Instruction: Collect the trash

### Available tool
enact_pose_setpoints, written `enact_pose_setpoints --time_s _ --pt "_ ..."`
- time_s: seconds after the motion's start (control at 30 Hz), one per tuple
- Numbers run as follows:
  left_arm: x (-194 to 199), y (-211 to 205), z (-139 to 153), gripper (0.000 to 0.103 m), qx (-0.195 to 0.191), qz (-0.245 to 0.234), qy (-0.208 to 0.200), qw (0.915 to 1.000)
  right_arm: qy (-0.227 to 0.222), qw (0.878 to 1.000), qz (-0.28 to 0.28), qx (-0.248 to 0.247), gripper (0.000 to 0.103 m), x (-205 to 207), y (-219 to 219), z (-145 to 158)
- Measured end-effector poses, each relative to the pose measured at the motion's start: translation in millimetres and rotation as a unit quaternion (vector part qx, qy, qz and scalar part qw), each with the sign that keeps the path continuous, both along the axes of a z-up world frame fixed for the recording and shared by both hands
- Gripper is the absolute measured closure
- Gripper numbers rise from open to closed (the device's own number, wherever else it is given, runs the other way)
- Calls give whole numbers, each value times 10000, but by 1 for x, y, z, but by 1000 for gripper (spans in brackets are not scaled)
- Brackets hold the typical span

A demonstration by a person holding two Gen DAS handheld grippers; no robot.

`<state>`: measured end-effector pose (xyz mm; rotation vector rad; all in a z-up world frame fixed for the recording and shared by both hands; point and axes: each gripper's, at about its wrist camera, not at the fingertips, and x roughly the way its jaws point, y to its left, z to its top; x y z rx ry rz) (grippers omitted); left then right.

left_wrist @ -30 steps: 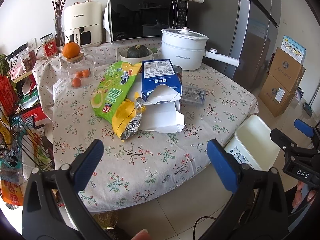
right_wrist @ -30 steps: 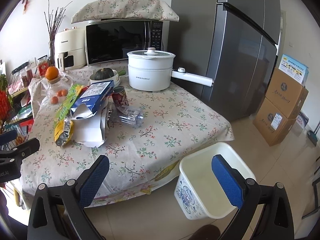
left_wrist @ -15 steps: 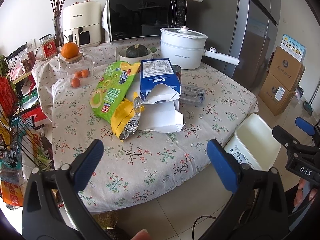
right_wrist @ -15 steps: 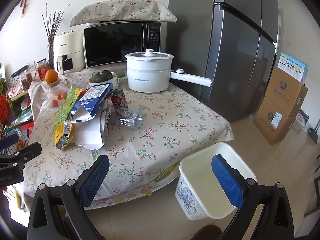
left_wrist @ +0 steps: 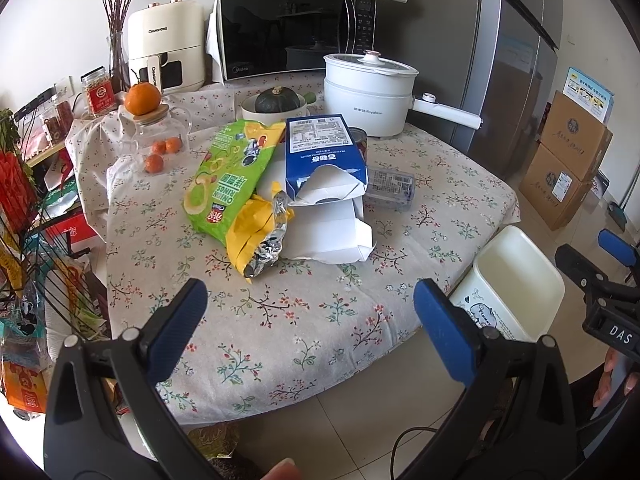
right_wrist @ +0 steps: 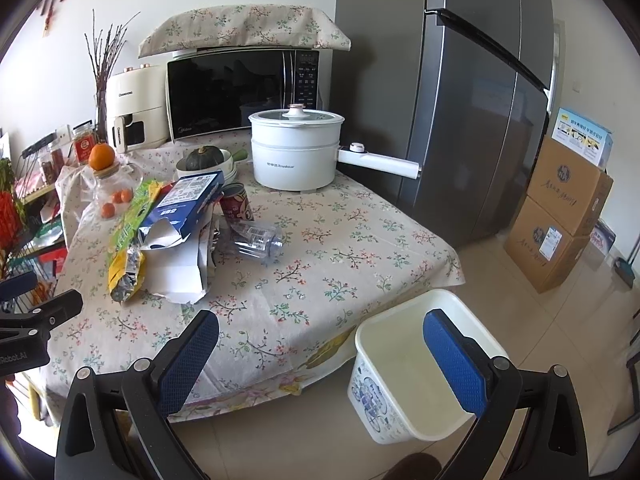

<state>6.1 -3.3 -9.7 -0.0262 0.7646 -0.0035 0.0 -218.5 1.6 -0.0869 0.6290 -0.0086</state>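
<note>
- Both the left claw [left_wrist: 310,322] and the right claw [right_wrist: 320,354] are held released and empty, low in frame.
- Trash is piled mid-surface: onion-rings bag [left_wrist: 224,184], torn blue carton [left_wrist: 322,156], crushed bottle [right_wrist: 256,242].
- The empty bin [right_wrist: 424,372] could be missed, since the bag may slip.

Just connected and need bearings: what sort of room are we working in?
Most likely a home kitchen or dining corner: a microwave and fridge stand behind a cloth-covered table holding an electric pot.
</note>
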Motion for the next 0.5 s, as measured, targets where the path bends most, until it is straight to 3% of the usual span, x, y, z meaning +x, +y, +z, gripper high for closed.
enact_pose_setpoints --time_s 0.5 --pt "18 21 -10 1 -79 252 184 9995 -115 9997 -178 114 0 12 -16 8"
